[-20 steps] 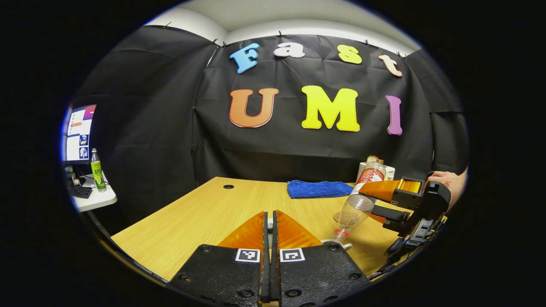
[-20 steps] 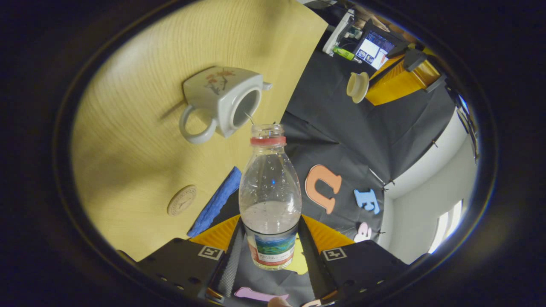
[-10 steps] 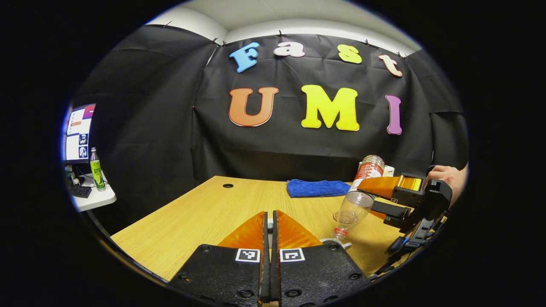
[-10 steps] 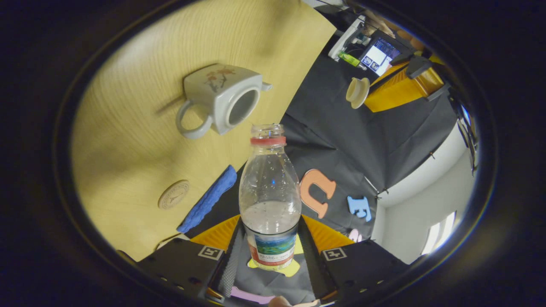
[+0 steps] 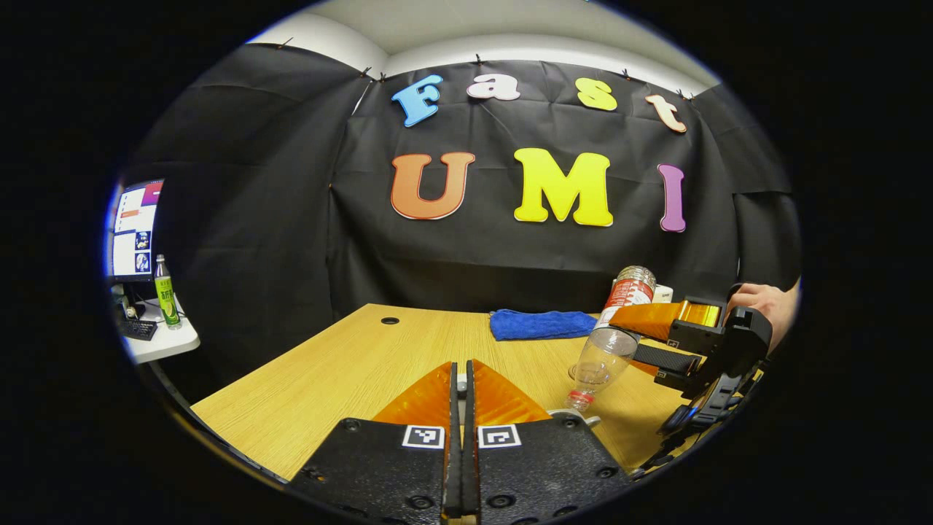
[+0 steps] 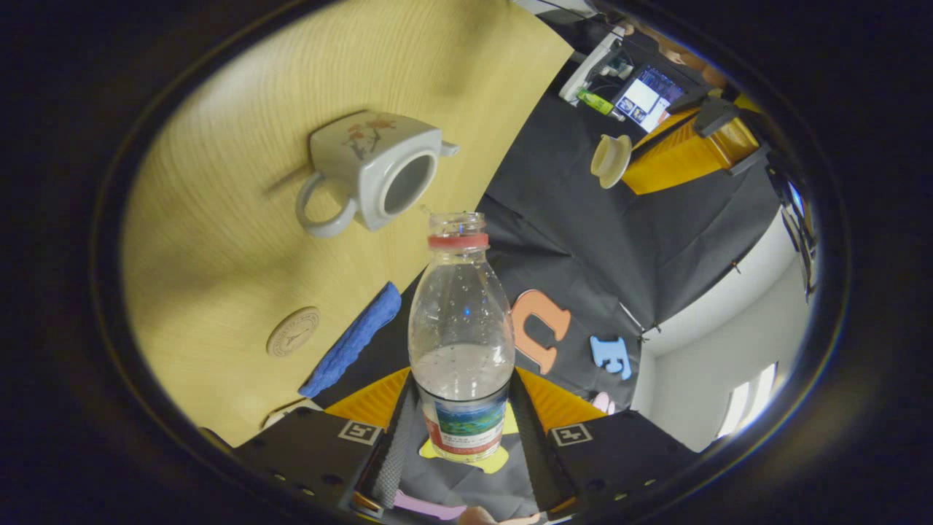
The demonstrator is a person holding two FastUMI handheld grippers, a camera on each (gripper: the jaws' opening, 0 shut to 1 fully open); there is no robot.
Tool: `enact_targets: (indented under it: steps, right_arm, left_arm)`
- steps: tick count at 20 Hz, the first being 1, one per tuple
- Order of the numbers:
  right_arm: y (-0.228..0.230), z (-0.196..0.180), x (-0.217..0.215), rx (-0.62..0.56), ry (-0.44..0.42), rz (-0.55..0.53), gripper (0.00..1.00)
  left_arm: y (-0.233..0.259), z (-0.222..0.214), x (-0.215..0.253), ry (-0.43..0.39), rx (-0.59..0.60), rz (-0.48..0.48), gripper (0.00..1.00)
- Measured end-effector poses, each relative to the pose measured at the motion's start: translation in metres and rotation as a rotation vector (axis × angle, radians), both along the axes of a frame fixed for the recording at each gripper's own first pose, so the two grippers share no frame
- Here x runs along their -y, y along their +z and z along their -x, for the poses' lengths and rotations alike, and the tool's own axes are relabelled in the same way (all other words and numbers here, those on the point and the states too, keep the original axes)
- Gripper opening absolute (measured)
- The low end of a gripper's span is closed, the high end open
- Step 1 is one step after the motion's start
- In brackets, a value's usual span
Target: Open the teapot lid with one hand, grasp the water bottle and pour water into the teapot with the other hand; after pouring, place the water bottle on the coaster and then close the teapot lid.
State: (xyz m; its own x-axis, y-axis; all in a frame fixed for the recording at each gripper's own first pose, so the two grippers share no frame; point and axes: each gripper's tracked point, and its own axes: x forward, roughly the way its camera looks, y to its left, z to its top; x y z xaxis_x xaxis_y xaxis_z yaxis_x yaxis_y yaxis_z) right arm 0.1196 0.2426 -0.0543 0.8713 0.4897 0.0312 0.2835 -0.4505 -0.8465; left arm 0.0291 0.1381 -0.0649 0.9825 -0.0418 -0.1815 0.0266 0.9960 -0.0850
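Observation:
The white teapot (image 6: 372, 171) stands on the wooden table (image 6: 240, 131) with its mouth uncovered; its rim (image 5: 581, 418) peeks out beside my left gripper (image 5: 461, 378). That gripper (image 6: 635, 154) is shut on the teapot lid (image 6: 611, 159), held up and off to the side. My right gripper (image 6: 461, 397) is shut on the water bottle (image 6: 459, 321), uncapped and about a third full. The bottle (image 5: 609, 343) is tipped neck-down, with its mouth just above and beside the teapot's opening. A round coaster (image 6: 293, 332) lies on the table near the blue cloth (image 6: 353, 339).
The blue cloth (image 5: 543, 323) lies at the table's far edge. A hand (image 5: 762, 305) holds the right gripper (image 5: 660, 341). A white side desk (image 5: 157, 339) with a monitor (image 5: 135, 227) and a green bottle (image 5: 166, 292) stands left of the table.
A thin stream ran from the bottle into the teapot a second ago and has stopped. The bottle's mouth has drawn slightly away from the opening. The left gripper has held still.

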Motion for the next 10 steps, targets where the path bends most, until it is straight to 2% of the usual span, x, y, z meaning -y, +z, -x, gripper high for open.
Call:
enact_targets:
  steps: [4, 10]
  right_arm:
    - [-0.002, 0.0, 0.003, -0.038, -0.016, -0.05, 0.69]
    - [-0.04, 0.002, 0.025, -0.329, -0.141, -0.308, 0.71]
  left_arm:
    - [0.004, 0.001, -0.002, 0.007, 0.01, 0.003, 0.03]
    - [0.012, 0.004, -0.004, 0.013, 0.029, 0.006, 0.03]
